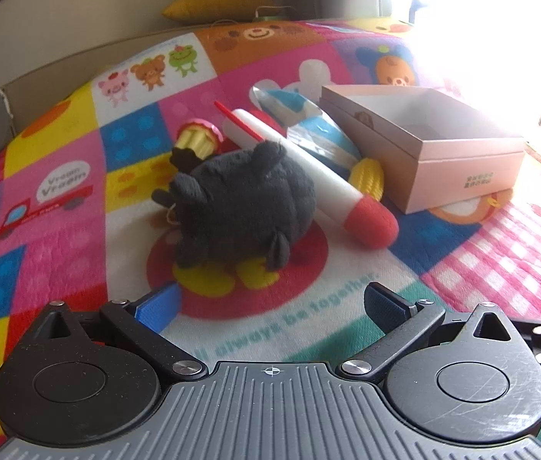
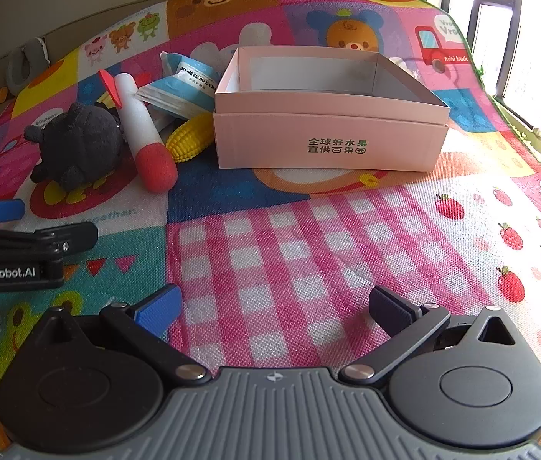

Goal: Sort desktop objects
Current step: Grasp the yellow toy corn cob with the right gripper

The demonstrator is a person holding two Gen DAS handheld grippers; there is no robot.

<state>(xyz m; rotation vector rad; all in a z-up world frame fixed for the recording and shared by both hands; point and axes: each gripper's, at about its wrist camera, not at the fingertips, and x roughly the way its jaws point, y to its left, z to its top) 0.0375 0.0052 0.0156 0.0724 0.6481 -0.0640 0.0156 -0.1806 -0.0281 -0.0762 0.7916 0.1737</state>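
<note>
Toys all out on the colourful cartoon-print play mat (image 2: 309, 253), nothing sorted yet. Pink open cardboard box (image 2: 328, 115) sitting empty, inside bare as far as visible. Just to its left, one tight heap: dark grey plush animal (image 1: 239, 203) nearest, white foam rocket with a red tip (image 1: 309, 168) leaning across it, yellow plastic corn cob (image 2: 190, 138) right against the box wall, blue-and-white plastic packet (image 2: 182, 84) behind, and a small toy with yellow ridges and a pink rim (image 1: 197, 138) at the back.

Left gripper (image 1: 270, 303) wide open, holding nothing, low over the mat and lined up on the plush, close but not touching. Right gripper (image 2: 274, 306) likewise spread wide and empty, hovering over the pink check patch, well short of the box.

Judging by that: task barely begun. Every item left to move, plush looking like first pick, then rocket, corn, packet and ridged toy into the box.
</note>
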